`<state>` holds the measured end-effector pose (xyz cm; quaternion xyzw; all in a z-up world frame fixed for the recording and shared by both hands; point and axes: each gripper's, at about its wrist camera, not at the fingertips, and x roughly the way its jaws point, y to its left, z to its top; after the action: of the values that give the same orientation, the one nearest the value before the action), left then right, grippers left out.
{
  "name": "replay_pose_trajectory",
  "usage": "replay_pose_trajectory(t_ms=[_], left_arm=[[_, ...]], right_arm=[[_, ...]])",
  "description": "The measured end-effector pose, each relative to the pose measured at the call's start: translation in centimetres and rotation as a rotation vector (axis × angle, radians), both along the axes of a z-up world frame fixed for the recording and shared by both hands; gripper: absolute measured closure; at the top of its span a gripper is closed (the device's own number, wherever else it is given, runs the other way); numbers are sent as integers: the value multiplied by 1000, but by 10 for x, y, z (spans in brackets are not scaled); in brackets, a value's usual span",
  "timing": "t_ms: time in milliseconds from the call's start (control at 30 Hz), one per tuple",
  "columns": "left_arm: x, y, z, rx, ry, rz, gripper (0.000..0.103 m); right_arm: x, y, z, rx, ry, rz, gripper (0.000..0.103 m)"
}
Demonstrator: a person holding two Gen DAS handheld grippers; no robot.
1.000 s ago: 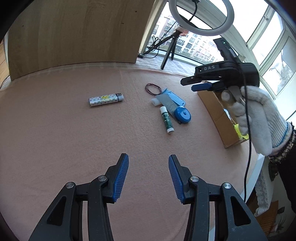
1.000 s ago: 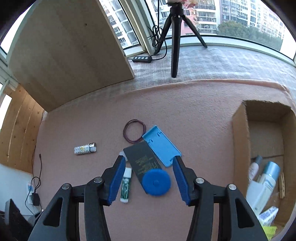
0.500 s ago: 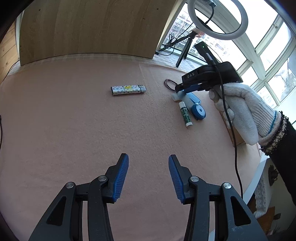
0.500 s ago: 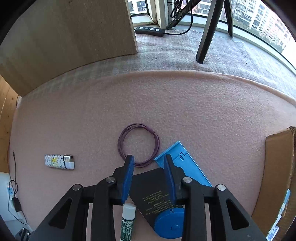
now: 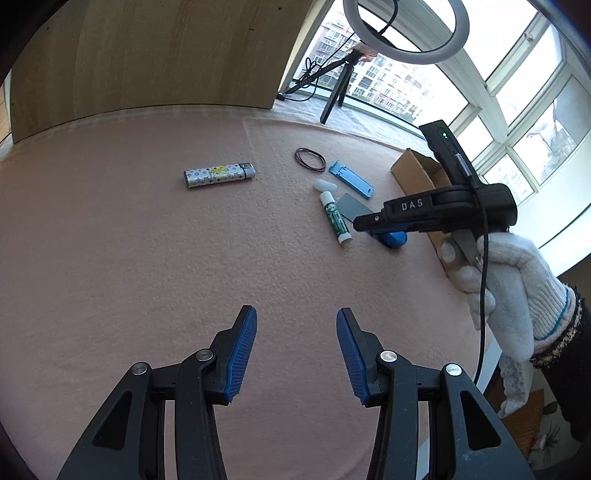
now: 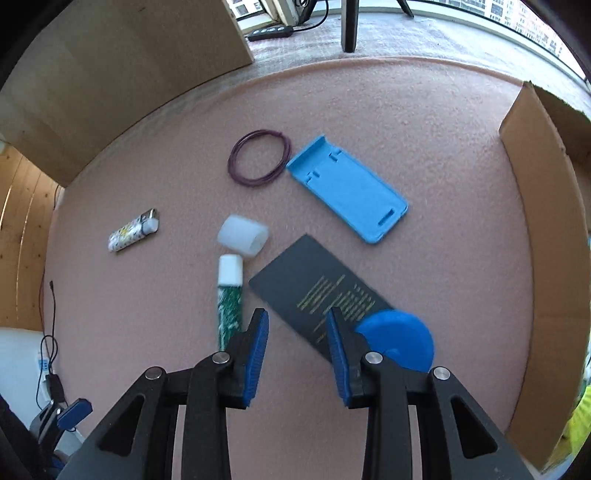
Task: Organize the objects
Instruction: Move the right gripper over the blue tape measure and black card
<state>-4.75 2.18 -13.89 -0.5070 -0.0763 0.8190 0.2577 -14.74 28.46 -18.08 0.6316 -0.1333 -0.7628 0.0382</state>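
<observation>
On the pink cloth lie a dark card [image 6: 314, 291], a blue round disc [image 6: 399, 339] overlapping its near corner, a green glue stick [image 6: 231, 306], its white cap [image 6: 242, 236], a blue plastic stand [image 6: 347, 188], a purple wire ring [image 6: 258, 157] and a patterned lighter [image 6: 133, 230]. My right gripper [image 6: 297, 332] hovers low over the card's near edge, jaws narrowed but open, nothing pressed between them. In the left wrist view it [image 5: 365, 225] hangs over the disc [image 5: 393, 240], held by a gloved hand [image 5: 498, 280]. My left gripper [image 5: 295, 317] stands open over bare cloth.
An open cardboard box [image 6: 543, 221] stands at the right, also seen in the left wrist view [image 5: 417, 173]. A wooden board [image 5: 147, 55] lines the far edge. A tripod [image 5: 336, 92] and ring light [image 5: 406, 29] stand by the windows.
My right gripper has come down toward the card and disc, and its jaws have narrowed. The left gripper has stayed open and nearly in place.
</observation>
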Motion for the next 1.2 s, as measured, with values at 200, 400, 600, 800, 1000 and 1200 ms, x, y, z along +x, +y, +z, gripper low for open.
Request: replay_pose_trajectory(t_ms=[200,400,600,800,1000,1200], left_arm=[[-3,5,1,0,2,-20,55],[-6,18,3,-18,16,-47,55],[-19,28,2,-39,19,-52,55],[-23,36,4,-44,18,-41,55],[-23,37,4,-42,15,-25,55],[-22,37,3,-33,3,-15,55]], right_arm=[[31,-8,-2,11,-9,48,74],[28,27,3,60,15,-50,74],[31,41,19,-27,81,-89,73],[-12,50,23,12,105,-76,71],[-37,52,1,32,34,-71,71],[-19,51,-6,-98,-16,-50,70]])
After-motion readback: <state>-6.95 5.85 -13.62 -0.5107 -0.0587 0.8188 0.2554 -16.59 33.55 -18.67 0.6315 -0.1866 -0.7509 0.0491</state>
